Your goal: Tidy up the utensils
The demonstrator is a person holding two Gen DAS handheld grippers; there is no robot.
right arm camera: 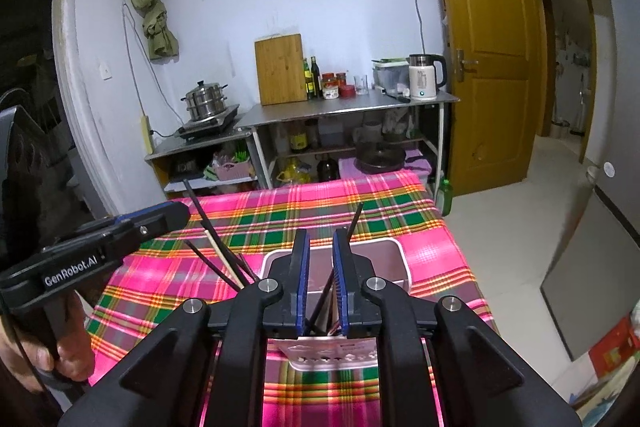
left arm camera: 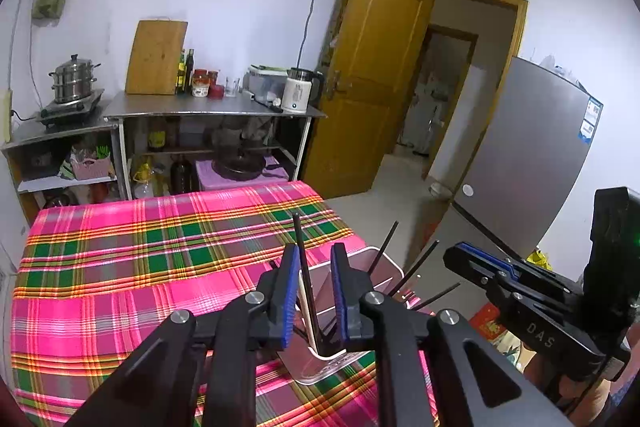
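Note:
A white utensil holder [left arm camera: 380,263] stands on the pink plaid tablecloth [left arm camera: 140,267] near its right edge, with several black chopsticks [left arm camera: 302,259] and a pale one standing in it. My left gripper [left arm camera: 316,291] hovers over the holder, jaws apart, with a black chopstick between them, not clamped. My right gripper [right arm camera: 321,283] is over the same holder [right arm camera: 392,255], jaws apart, with a black chopstick [right arm camera: 354,223] rising between them. The right gripper shows at the right in the left wrist view [left arm camera: 520,291]; the left one shows at the left in the right wrist view [right arm camera: 100,247].
Steel kitchen shelves [left arm camera: 216,111] with a steamer pot [left arm camera: 74,83], cutting board [left arm camera: 156,57], bottles and kettle [left arm camera: 298,91] stand behind the table. A wooden door [left arm camera: 368,67] is open at the right. A grey fridge [left arm camera: 532,155] stands right.

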